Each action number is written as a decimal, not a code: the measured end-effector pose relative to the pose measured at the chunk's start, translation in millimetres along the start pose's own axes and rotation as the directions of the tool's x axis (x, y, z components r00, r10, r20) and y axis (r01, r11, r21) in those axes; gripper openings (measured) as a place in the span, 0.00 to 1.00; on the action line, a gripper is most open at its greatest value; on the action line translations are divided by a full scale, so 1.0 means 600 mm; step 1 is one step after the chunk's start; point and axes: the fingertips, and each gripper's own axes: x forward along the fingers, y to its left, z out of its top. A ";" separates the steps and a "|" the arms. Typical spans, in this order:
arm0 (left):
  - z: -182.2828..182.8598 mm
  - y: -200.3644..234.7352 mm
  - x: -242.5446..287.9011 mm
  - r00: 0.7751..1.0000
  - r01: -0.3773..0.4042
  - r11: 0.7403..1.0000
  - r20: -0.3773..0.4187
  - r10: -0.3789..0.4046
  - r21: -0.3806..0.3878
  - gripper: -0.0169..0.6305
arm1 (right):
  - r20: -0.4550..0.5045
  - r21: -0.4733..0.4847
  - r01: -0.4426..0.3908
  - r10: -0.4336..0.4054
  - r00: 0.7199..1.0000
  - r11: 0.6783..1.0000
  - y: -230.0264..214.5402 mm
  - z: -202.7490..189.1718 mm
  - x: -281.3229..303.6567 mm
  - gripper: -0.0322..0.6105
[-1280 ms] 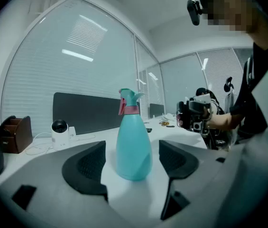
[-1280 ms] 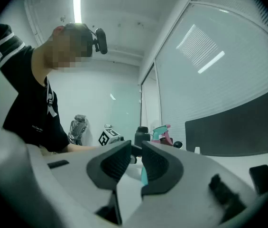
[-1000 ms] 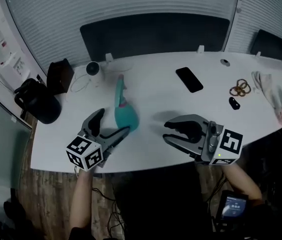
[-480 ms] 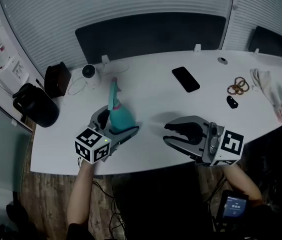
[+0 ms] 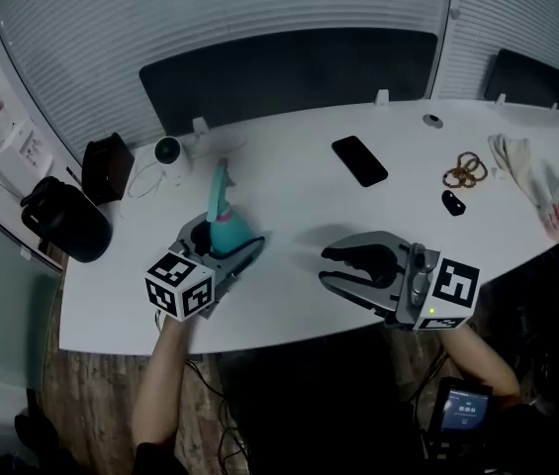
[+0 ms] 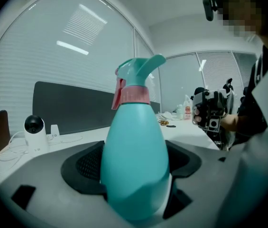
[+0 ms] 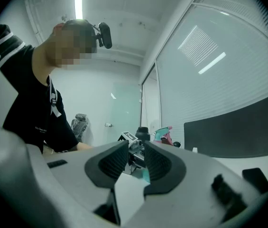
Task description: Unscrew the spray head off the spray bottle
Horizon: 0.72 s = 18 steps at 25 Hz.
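Left claw [image 5: 225, 243] closing onto smooth, teal, pear-shaped plastic spray bottle [image 6: 134, 160], pink-collared; right claw [image 5: 330, 265] fully together, empty.

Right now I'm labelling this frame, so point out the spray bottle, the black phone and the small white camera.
spray bottle [image 6: 134, 156], left gripper view, on its teal body.
black phone [image 5: 359, 159], head view, middle of its flat top.
small white camera [image 5: 167, 152], head view, on its round head.
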 end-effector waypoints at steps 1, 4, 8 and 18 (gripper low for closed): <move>0.006 -0.002 -0.003 1.000 -0.010 1.000 0.016 0.010 0.012 0.63 | -0.014 -0.006 0.005 -0.006 1.000 1.000 -0.004 -0.001 0.001 0.19; 0.035 -0.008 -0.016 0.996 -0.073 0.994 0.062 0.068 0.081 0.63 | -0.074 -0.030 0.012 -0.014 0.997 0.999 -0.015 -0.003 0.006 0.19; 0.048 0.007 -0.033 0.959 -0.260 0.871 0.008 0.283 0.416 0.62 | -0.114 0.008 0.015 -0.014 0.993 1.000 -0.026 0.004 0.018 0.19; 0.074 -0.016 -0.067 0.737 -0.310 0.083 0.184 0.651 0.947 0.62 | -0.133 0.234 0.096 -0.066 0.989 0.967 -0.033 -0.029 0.060 0.42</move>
